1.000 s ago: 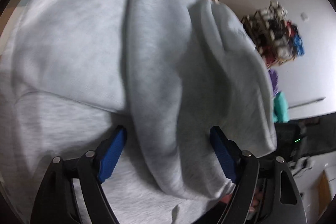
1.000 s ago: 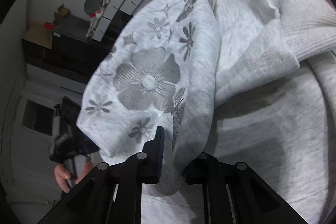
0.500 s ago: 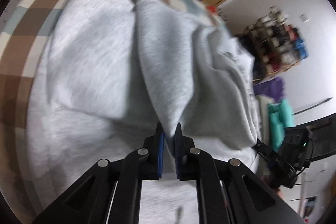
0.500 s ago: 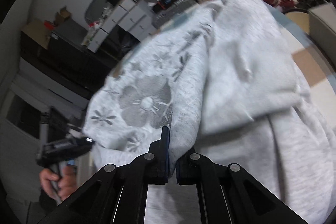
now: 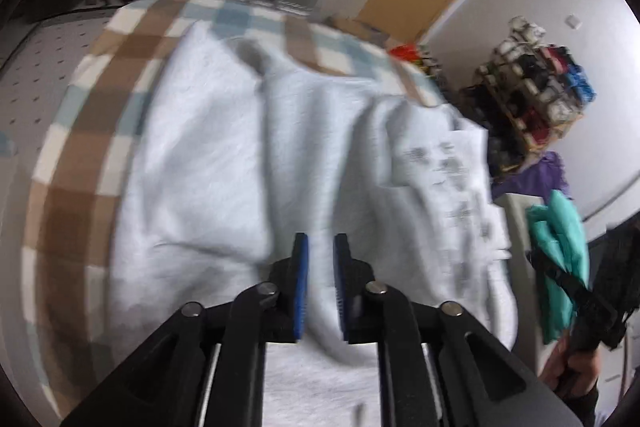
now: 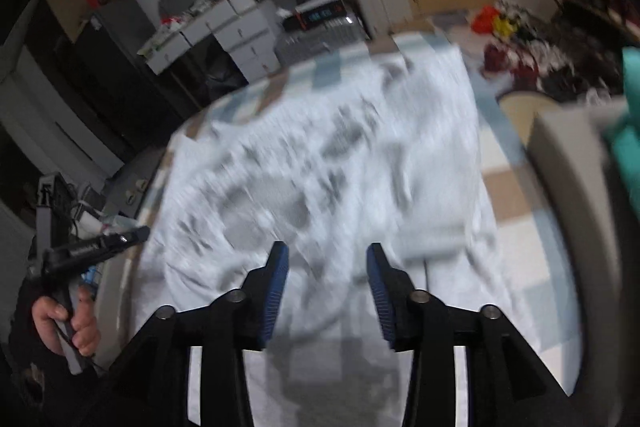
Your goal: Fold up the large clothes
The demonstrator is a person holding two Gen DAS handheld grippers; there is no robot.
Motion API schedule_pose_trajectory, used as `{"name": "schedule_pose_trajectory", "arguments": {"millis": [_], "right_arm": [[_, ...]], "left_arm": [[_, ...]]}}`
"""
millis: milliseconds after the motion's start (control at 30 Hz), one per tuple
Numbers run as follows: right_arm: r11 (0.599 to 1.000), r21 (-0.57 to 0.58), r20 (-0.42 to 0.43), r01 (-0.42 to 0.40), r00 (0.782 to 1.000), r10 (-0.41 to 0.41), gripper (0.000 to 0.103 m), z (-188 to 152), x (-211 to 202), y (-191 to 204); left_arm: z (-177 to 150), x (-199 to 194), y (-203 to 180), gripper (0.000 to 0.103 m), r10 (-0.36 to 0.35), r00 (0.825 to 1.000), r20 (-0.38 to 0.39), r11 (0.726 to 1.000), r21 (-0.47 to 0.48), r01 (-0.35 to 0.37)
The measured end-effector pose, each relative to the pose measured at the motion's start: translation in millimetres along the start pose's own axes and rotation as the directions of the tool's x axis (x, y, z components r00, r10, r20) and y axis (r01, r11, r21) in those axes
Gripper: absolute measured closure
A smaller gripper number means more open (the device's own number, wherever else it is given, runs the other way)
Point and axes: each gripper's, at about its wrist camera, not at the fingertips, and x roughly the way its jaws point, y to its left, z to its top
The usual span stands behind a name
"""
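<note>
Both tongs are releasing: the left tongs (image 5: 320, 281) and right tongs (image 6: 328, 291) have just been opening, nothing between them. The grey sweatshirt (image 5: 248, 163) is lying folded over on the checked desk (image 5: 72, 163); both are lifting clear.

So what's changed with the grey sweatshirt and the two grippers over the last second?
Both grippers pinched folds of the light grey flower-printed sweatshirt, then let go and pulled back. The right gripper has just opened wide; the left gripper has just opened slightly, nothing gripped. The sweatshirt lies on the brown-and-blue checked cloth as before.
</note>
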Motion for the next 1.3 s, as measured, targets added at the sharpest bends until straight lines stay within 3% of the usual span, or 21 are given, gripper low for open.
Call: {"name": "schedule_pose_trajectory", "arguments": {"millis": [67, 200, 267, 333, 433, 500, 567, 600, 667, 733, 767, 833, 900, 933, 1000, 1033, 1100, 1167, 1233, 1300], "right_arm": [[0.997, -0.071, 0.001, 0.003, 1.0, -0.003, 0.05, 26, 13, 26], [0.982, -0.188, -0.091, 0.001, 0.996, -0.019, 0.051, 52, 76, 66], [0.974, -0.223, -0.129, 0.044, 0.989, -0.074, 0.052, 59, 116, 75], [0.961, -0.256, -0.195, 0.108, 0.967, -0.161, 0.055, 55, 154, 71], [0.918, -0.332, -0.308, 0.219, 0.894, -0.325, 0.068, 34, 202, 49], [0.905, -0.373, -0.272, 0.205, 0.908, -0.318, 0.068, 27, 199, 44], [0.898, -0.389, -0.301, 0.206, 0.893, -0.335, 0.068, 28, 193, 43], [0.905, -0.378, -0.319, 0.194, 0.891, -0.324, 0.068, 30, 188, 42], [0.944, -0.295, -0.319, 0.148, 0.916, -0.244, 0.065, 41, 168, 39], [0.984, -0.172, -0.277, 0.044, 0.957, -0.091, 0.062, 54, 141, 40], [0.993, -0.111, -0.261, -0.045, 0.965, 0.015, 0.052, 57, 130, 41], [0.985, -0.057, -0.276, -0.161, 0.951, 0.14, 0.034, 54, 124, 52], [0.985, -0.067, -0.324, -0.159, 0.937, 0.13, 0.034, 42, 132, 63], [0.985, -0.066, -0.349, -0.162, 0.928, 0.13, 0.039, 36, 137, 66], [0.984, -0.059, -0.403, -0.169, 0.906, 0.132, 0.085, 21, 148, 66], [0.989, -0.071, -0.399, -0.132, 0.912, 0.093, 0.097, 16, 146, 64], [0.991, -0.106, -0.333, -0.086, 0.942, 0.047, 0.098, 12, 127, 61], [0.99, -0.118, -0.256, -0.084, 0.965, 0.051, 0.098, 13, 101, 55], [0.993, -0.099, -0.224, -0.058, 0.974, 0.035, 0.098, 5, 85, 39], [0.998, -0.065, -0.249, -0.013, 0.968, -0.004, 0.098, -8, 92, 20]], "left_arm": [[2, 15, -12, 0.077, -0.033, 0.999, -0.008, 0.999, 0.012, 0.033], [0, 46, -24, 0.077, -0.035, 0.999, -0.031, 0.999, 0.037, 0.037], [-8, 62, -29, 0.077, -0.007, 0.998, -0.062, 0.998, 0.059, 0.011], [-20, 86, -19, 0.077, 0.033, 0.993, -0.113, 0.997, 0.073, -0.025], [-19, 82, -15, 0.077, 0.04, 0.994, -0.106, 0.994, 0.106, -0.029], [-18, 80, -18, 0.077, 0.052, 0.993, -0.11, 0.992, 0.12, -0.039], [-17, 78, -15, 0.077, 0.048, 0.991, -0.125, 0.993, 0.114, -0.034], [-16, 79, -15, 0.077, 0.066, 0.99, -0.124, 0.994, 0.091, -0.055], [-14, 80, -9, 0.077, 0.041, 0.99, -0.132, 0.997, 0.067, -0.033], [-13, 83, -11, 0.077, 0.029, 0.991, -0.133, 0.998, 0.052, -0.022], [-16, 81, -13, 0.077, 0.027, 0.991, -0.133, 0.998, 0.053, -0.02], [-18, 81, -14, 0.077, 0.03, 0.991, -0.13, 0.998, 0.055, -0.023], [-21, 77, -13, 0.077, 0.035, 0.992, -0.125, 0.998, 0.054, -0.029], [-22, 77, -13, 0.077, 0.034, 0.992, -0.122, 0.998, 0.051, -0.028], [-24, 74, -10, 0.077, 0.029, 0.992, -0.121, 0.999, 0.049, -0.023], [-25, 73, -9, 0.077, 0.021, 0.993, -0.119, 0.999, 0.042, -0.016], [-25, 73, -6, 0.077, 0.009, 0.993, -0.115, 1.0, 0.03, -0.006], [-26, 70, -6, 0.077, 0.003, 0.994, -0.111, 1.0, 0.025, 0.0], [-26, 68, -7, 0.077, -0.001, 0.994, -0.109, 1.0, 0.025, 0.003], [-27, 70, -7, 0.077, 0.011, 0.993, -0.122, 1.0, 0.022, -0.009]]}}
